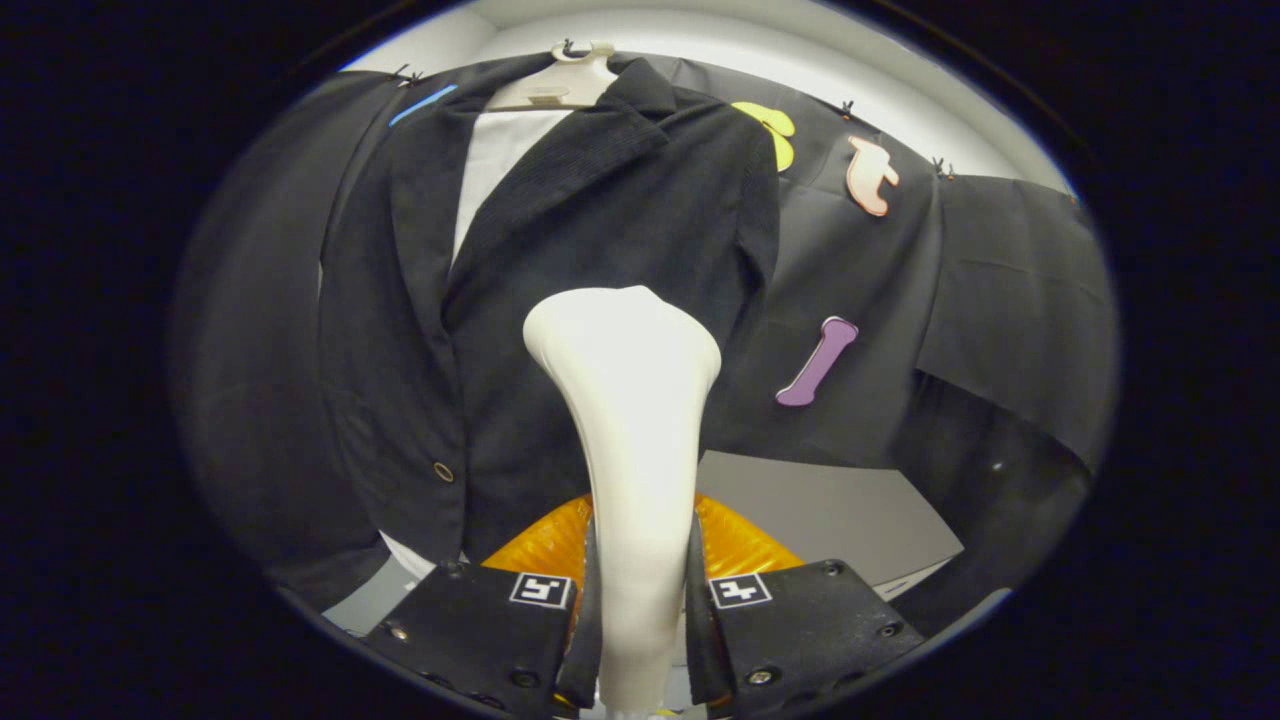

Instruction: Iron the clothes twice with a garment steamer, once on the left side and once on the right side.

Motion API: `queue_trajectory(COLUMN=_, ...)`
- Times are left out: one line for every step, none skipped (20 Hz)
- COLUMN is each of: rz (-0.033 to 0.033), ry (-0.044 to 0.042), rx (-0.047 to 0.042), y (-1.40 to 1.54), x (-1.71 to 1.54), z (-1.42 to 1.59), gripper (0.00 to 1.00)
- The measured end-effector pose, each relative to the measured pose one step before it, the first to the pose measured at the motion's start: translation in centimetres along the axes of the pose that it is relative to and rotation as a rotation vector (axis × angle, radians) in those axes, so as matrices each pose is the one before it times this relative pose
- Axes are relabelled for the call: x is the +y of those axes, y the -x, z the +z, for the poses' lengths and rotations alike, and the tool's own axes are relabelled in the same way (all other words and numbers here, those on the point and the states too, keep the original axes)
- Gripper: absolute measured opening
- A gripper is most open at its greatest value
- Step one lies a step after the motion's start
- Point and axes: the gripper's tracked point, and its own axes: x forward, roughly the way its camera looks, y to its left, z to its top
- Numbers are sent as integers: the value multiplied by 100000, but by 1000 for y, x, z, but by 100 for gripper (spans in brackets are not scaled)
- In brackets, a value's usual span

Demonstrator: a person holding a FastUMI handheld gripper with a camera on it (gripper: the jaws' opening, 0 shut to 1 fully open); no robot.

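We see claw [640, 600] clamped tight on white plastic garment steamer [625, 400]; dark corduroy jacket [560, 300] hangs just beyond, w/ front open.

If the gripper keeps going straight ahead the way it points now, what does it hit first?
The gripper is shut on the white garment steamer; going straight on, the steamer's head would likely meet the dark corduroy jacket first, though depth is unclear.
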Motion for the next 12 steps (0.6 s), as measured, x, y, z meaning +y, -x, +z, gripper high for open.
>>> queue_trajectory(rz=239, ry=14, rx=830, y=-137, x=82, z=-529, gripper=37)
queue_trajectory(rz=262, ry=277, rx=1005, y=-88, x=138, z=-651, gripper=37)
queue_trajectory(rz=296, ry=-211, rx=838, y=-87, x=95, z=-473, gripper=37)
queue_trajectory(rz=141, ry=591, rx=1121, y=-159, x=-66, z=-686, gripper=37)
queue_trajectory(rz=202, ry=56, rx=799, y=-84, x=1, z=-550, gripper=37)
queue_trajectory(rz=61, ry=607, rx=1069, y=-53, x=-42, z=-659, gripper=37)
queue_trajectory(rz=-39, ry=147, rx=853, y=-107, x=-35, z=-534, gripper=37)
queue_trajectory(rz=88, ry=231, rx=746, y=-15, x=-116, z=-670, gripper=37)
queue_trajectory(rz=-41, ry=501, rx=824, y=-73, x=-26, z=-461, gripper=37)
queue_trajectory(rz=97, ry=165, rx=578, y=-64, x=-78, z=-540, gripper=37)
queue_trajectory(rz=51, ry=494, rx=630, y=-83, x=33, z=-411, gripper=37)
queue_trajectory(rz=-86, ry=502, rx=611, y=34, x=-45, z=-549, gripper=37)
